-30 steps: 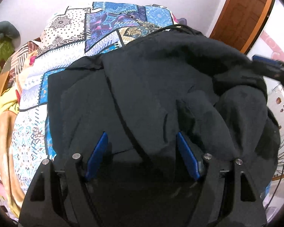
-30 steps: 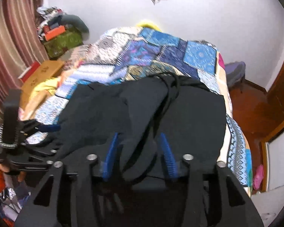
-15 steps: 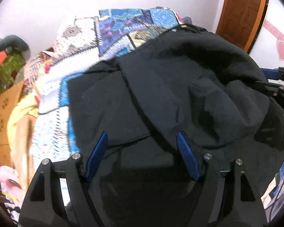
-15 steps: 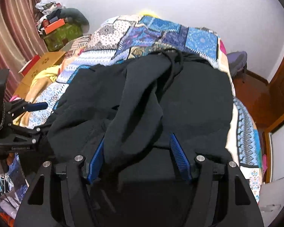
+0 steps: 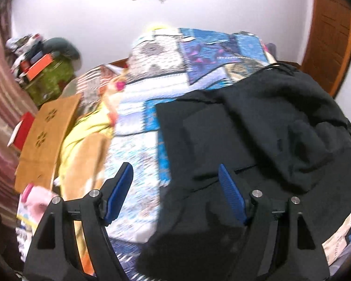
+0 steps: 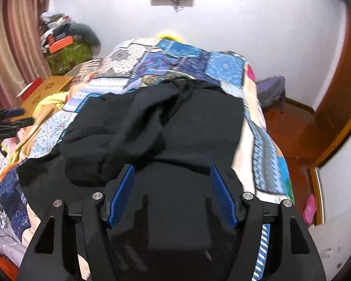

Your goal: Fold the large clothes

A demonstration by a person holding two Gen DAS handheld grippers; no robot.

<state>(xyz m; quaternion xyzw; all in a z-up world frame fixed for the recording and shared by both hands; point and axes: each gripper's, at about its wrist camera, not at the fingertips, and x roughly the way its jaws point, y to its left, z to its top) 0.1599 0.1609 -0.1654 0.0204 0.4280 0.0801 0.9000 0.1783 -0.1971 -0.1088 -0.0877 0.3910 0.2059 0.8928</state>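
Both views are evenly and softly lit, the white wall (image 6: pixel 257 35) bright without glare, and the black garment (image 5: pixel 269 140) is so dark that its folds barely read. Fisheye distortion bends the edges into black corners. Motion blur smears the left wrist view, especially its left side.

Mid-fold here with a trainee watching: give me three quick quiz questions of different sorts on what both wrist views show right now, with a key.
1. True or false: the left tool is shut on the black garment.
2. Multiple choice: the black garment lies on A) a bare wooden floor, B) a patchwork quilt, C) a cardboard box.
3. Fill in: the right tool hangs over the garment with its jaws ____.

Key: 1 false, both jaws stand apart with nothing gripped; 2 B; 3 open.
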